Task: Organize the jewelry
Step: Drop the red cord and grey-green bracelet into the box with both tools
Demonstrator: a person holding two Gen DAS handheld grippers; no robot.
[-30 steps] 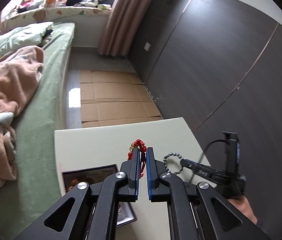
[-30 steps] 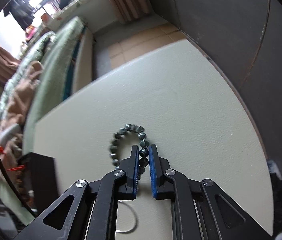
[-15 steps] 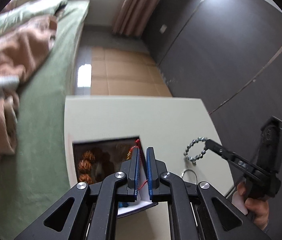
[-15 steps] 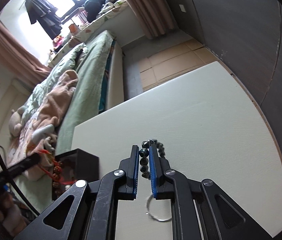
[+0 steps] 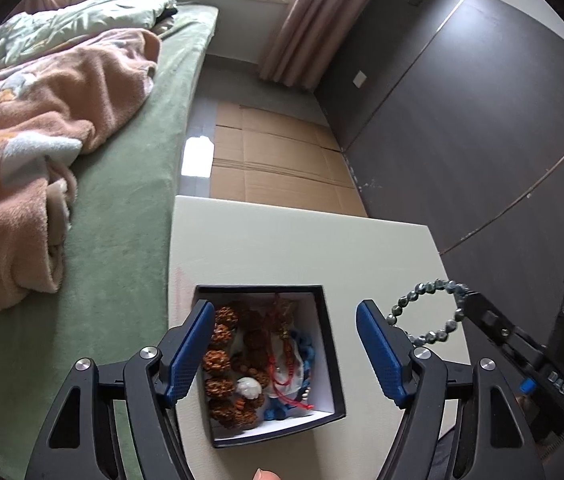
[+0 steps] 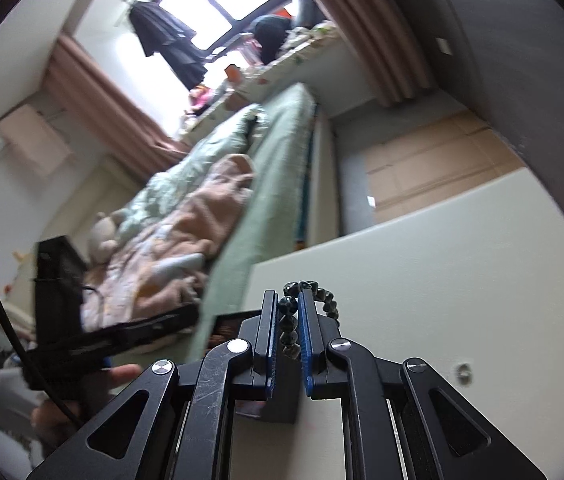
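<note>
Hanging over the square black, white-lined jewelry box (image 5: 328, 360) on the matte cream table (image 5: 282, 248), the left gripper (image 5: 285, 350) has just spread its jaws, nothing between them; a red cord bracelet (image 5: 280, 354) lies inside among knobbly brown beads (image 5: 222, 356). The right gripper (image 6: 285, 342) clamps a glossy dark-green round-bead bracelet (image 6: 288, 316) in the air beside the box.

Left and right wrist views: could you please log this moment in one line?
left gripper: open above box | right gripper: shut on grey bead bracelet
</note>
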